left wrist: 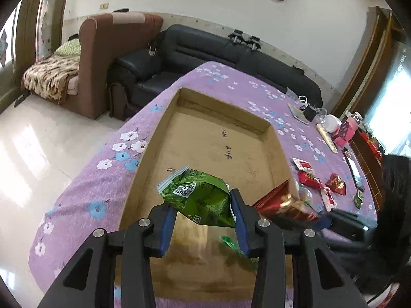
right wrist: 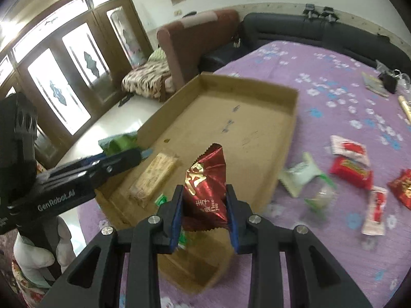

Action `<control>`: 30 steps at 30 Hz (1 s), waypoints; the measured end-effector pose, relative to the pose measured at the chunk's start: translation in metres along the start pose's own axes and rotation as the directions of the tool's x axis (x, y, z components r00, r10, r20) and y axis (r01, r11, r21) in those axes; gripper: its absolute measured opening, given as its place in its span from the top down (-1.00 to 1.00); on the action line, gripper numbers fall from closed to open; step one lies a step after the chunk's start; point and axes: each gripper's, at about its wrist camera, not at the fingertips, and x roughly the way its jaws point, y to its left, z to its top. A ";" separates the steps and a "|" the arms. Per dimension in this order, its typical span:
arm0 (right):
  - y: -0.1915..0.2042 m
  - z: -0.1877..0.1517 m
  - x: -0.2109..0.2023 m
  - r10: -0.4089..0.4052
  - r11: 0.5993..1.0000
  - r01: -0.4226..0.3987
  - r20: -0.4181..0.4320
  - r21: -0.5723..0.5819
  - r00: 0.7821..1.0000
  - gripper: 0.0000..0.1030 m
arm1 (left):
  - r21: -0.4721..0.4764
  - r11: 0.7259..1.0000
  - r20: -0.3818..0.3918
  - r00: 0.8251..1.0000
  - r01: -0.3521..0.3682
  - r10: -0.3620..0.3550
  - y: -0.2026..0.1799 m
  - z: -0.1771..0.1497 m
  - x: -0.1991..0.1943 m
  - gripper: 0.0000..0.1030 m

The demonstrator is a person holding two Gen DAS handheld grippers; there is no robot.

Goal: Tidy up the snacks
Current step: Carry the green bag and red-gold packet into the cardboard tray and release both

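Note:
A shallow cardboard box (left wrist: 205,138) (right wrist: 251,107) lies on the purple flowered tablecloth. My left gripper (left wrist: 203,205) is shut on a green snack packet (left wrist: 197,195) and holds it above the box's near end. My right gripper (right wrist: 204,192) is shut on a dark red snack packet (right wrist: 206,187), also above the box; the packet shows blurred in the left wrist view (left wrist: 282,205). A tan wrapped bar (right wrist: 154,177) and a small green packet (right wrist: 160,200) lie inside the box. Several loose red and white packets (right wrist: 352,169) (left wrist: 318,182) lie on the cloth to the right.
A black sofa (left wrist: 205,51) and a brown armchair (left wrist: 102,59) stand beyond the table. Small items, a pink box (left wrist: 346,131) and a phone (left wrist: 355,169) sit at the table's far right. The tiled floor (left wrist: 38,141) lies to the left.

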 end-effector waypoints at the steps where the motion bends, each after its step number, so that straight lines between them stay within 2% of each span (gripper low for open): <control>1: 0.001 0.001 0.005 -0.001 1.000 0.001 -0.009 -0.001 1.000 0.43 | -0.005 1.000 -0.011 1.000 0.000 0.000 0.002 0.002 0.005 0.17; 11: -0.003 0.007 0.030 -0.024 1.000 0.024 -0.048 0.003 0.999 0.43 | 0.003 1.000 -0.036 0.999 0.011 -0.011 0.000 0.013 0.019 0.14; 15: -0.002 0.007 0.032 -0.035 0.999 0.035 -0.045 0.001 0.998 0.42 | -0.023 0.999 -0.041 0.999 0.025 -0.026 0.002 0.016 0.023 0.04; 18: -0.002 0.006 0.027 -0.040 0.999 0.040 -0.023 0.012 0.999 0.40 | -0.033 0.999 -0.036 0.999 0.030 -0.031 0.000 0.017 0.022 -0.01; 25: -0.004 0.006 0.015 -0.030 0.999 0.030 0.006 0.024 1.000 0.37 | -0.031 0.998 -0.015 0.999 0.045 -0.045 -0.008 0.019 0.011 -0.27; 30: -0.013 0.004 -0.007 -0.015 0.999 0.013 0.043 0.049 0.999 0.34 | -0.031 0.998 0.039 0.998 0.051 -0.050 -0.018 0.019 -0.011 -0.29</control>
